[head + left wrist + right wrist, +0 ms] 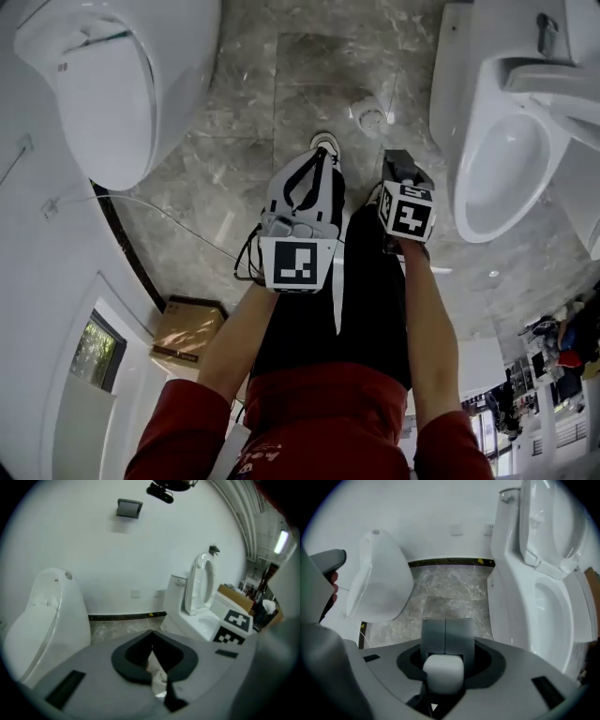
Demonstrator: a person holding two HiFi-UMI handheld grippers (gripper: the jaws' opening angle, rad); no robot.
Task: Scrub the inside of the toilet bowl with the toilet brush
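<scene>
Toilet bowl point(506, 164): white ceramic, oval, with its lid point(551, 517) and seat raised upright; the inside shows smooth and white.
Place of the bowl: at the person's right side, on the grey marble floor point(253, 112), apart from both grippers.
Left gripper point(325, 155): jaws pressed together at the tips, pinching nothing, pointing down over the floor.
Right gripper point(396, 161): its two grey jaws lie flat against each other with only a thin seam, nothing between them.
White fixtures: two, the open toilet and a closed egg-shaped fixture point(103, 94) at the person's left.
Wall plates: two point(456, 529), side by side between the fixtures.
Cardboard box point(187, 330): one, by the wall behind the person; its contents cannot be told.
</scene>
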